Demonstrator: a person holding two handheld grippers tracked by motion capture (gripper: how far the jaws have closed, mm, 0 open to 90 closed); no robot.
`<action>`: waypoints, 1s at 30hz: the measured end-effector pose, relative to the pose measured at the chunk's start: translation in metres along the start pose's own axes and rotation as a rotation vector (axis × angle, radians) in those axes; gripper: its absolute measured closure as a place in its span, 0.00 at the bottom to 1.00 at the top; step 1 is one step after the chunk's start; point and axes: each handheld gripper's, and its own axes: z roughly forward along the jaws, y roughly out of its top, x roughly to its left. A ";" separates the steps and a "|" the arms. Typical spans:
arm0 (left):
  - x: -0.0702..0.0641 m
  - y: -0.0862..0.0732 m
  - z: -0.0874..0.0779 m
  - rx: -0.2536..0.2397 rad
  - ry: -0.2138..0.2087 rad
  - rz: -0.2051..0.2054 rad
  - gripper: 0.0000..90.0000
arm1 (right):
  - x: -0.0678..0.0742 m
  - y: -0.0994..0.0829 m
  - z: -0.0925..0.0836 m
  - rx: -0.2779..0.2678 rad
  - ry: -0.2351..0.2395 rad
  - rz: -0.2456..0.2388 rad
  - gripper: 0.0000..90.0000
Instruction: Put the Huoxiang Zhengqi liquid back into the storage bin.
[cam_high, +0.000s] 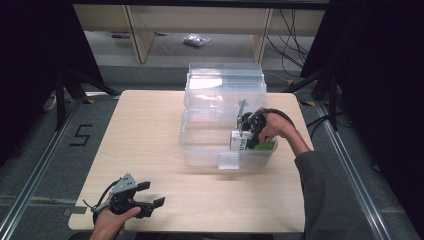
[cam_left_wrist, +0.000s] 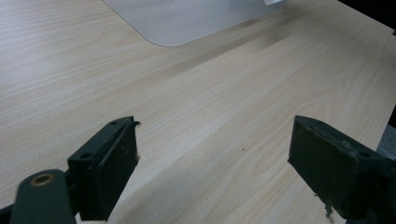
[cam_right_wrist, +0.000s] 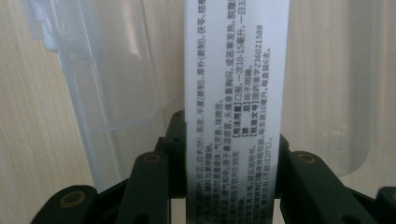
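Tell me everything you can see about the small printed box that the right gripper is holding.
The box is a slim white carton, apparently cardboard, with a green part showing in the high view. The narrow face seen in the right gripper view carries rows of small black printed text. The right gripper is shut on it, one jaw on each side. It sits low inside the clear plastic bin, near the bin's front right corner. Whether it touches the bin's floor cannot be told.

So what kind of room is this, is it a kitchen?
Not a kitchen. It looks more like a lab or test room: a plain wooden table stands between dark curtains, a number five is taped on the grey floor, and cables trail behind.
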 end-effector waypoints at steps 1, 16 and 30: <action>0.000 0.000 0.000 0.000 0.000 0.000 0.17 | -0.002 0.000 0.002 -0.012 0.006 -0.031 0.72; 0.000 0.000 0.001 -0.003 0.000 -0.005 0.17 | -0.004 0.000 0.009 -0.020 0.017 -0.087 0.69; -0.001 -0.001 0.002 -0.010 0.007 -0.008 0.17 | 0.004 -0.018 -0.044 -0.163 -0.045 0.062 0.59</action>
